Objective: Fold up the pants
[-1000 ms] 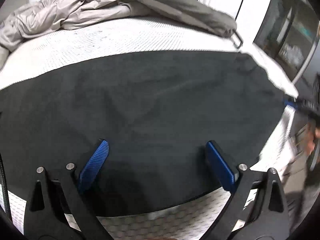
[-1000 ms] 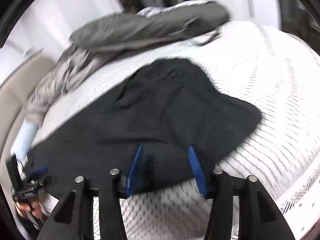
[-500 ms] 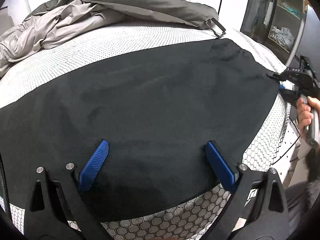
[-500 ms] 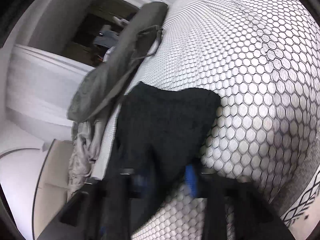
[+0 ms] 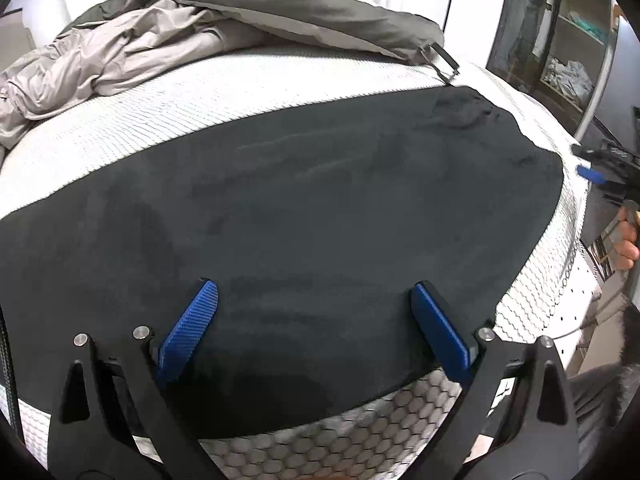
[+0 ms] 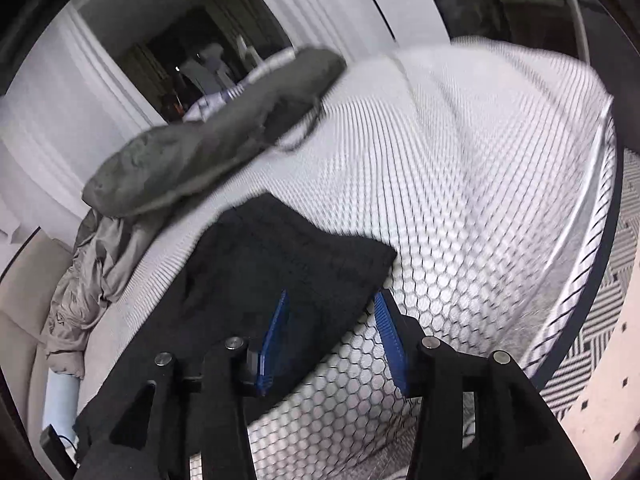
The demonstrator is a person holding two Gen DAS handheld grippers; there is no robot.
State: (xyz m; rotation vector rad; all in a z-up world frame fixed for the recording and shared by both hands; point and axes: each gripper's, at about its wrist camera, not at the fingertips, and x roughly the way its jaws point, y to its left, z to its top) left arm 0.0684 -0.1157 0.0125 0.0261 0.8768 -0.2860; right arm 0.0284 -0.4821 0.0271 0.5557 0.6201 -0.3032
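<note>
Black pants (image 5: 320, 200) lie spread flat across the white mattress (image 5: 200, 92), reaching from the left edge to the right side. My left gripper (image 5: 314, 286) hovers over their near edge, open wide, with cloth below the fingers but nothing pinched. In the right wrist view one end of the pants (image 6: 280, 256) lies by the mattress's side. My right gripper (image 6: 332, 300) sits over that end's corner with its jaws opening, and the pads are not pressing the cloth. The left wrist view also shows the right gripper (image 5: 600, 172) just off the pants' far right end, held by a hand (image 5: 628, 240).
A grey duvet (image 5: 280, 4) and crumpled beige bedding (image 5: 100, 60) are heaped along the mattress's far side. Open shelves (image 5: 560, 60) stand at the right. Patterned floor (image 6: 600, 300) lies beyond the mattress's side edge. A pale blue roll (image 6: 60, 400) sits at the lower left.
Half a second ago the right gripper's jaws were narrow at the pants' end; now they stand wider and the gripper has drawn back from the cloth. The left gripper stays open over the pants.
</note>
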